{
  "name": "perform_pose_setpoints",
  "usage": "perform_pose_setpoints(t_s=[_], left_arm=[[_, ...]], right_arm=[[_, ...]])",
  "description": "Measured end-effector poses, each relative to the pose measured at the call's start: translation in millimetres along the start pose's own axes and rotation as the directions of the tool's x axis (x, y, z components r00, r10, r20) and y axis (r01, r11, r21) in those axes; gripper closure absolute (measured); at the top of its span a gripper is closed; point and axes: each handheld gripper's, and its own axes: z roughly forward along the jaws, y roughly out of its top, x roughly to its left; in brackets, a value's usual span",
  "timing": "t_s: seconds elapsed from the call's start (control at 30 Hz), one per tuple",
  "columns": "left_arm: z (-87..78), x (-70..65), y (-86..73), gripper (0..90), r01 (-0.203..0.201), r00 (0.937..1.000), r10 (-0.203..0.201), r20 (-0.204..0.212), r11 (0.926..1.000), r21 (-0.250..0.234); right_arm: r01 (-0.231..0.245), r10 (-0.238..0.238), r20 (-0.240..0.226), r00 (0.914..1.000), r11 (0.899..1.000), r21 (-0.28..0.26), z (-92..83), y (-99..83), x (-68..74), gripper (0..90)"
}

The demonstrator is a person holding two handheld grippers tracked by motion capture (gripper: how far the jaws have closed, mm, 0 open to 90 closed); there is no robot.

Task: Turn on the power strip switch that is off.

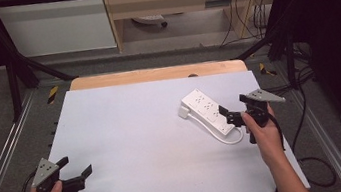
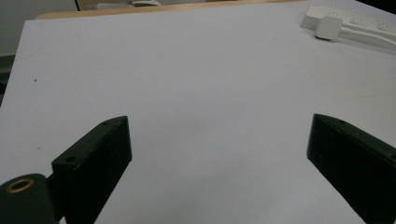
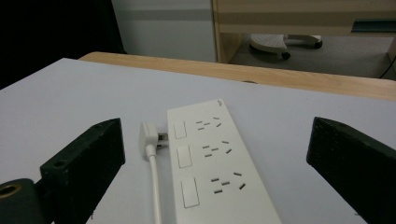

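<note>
Apparently in the approach step, the open right gripper (image 1: pixel 231 108) faces the power strip (image 1: pixel 207 111) near the tabletop's (image 1: pixel 138 131) right edge and next must close on it or its plug (image 3: pixel 149 135), while the open left gripper (image 1: pixel 75 166) waits, holding nothing, at the near-left corner.

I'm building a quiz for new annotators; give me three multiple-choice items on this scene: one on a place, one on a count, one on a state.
1. Where does the power strip lie on the white board?
A. near the left gripper
B. near the right gripper
C. at the board's middle

2. How many rocker switches show on the strip's top face?
A. one
B. three
C. five

3. How do the left gripper's jaws stand?
A. spread wide apart
B. shut on the plug
C. shut on the cable

Answers: B, the high view shows it just ahead of the right gripper; B, the right gripper view shows three in a row; A, bare board lies between them.
</note>
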Motion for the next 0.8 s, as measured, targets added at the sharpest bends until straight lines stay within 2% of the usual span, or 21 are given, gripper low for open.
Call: perform_pose_setpoints(t_s=[0.13,0.3,0.43,0.7,0.8], left_arm=[[0.2,0.0,-0.1,6.4,-0.002,1.0000,0.002,-0.001,1.0000,0.002],[0.4,-0.3,-0.1,6.4,-0.003,1.0000,0.003,0.000,1.0000,0.003],[0.1,-0.8,0.0,6.4,-0.003,1.0000,0.003,-0.003,1.0000,0.002],[0.4,-1.7,0.1,6.4,-0.004,1.0000,0.004,0.001,1.0000,0.001],[0.2,-1.7,0.2,6.5,-0.007,1.0000,0.007,0.000,1.0000,0.000]], right_arm=[[0.015,-0.015,0.004,0.9999,1.000,-0.005,-11.5,-5.3,-4.4,4.8],[0.012,-0.012,0.016,0.9998,1.000,-0.022,-26.4,-12.6,-10.5,5.3],[0.053,-0.051,0.039,0.9979,0.998,-0.034,-35.1,-19.0,-13.4,6.6],[0.044,-0.042,0.037,0.9984,0.998,-0.053,-52.2,-30.7,-19.7,7.5],[0.025,-0.023,0.034,0.9991,0.998,-0.060,-57.7,-34.8,-22.2,7.5]])
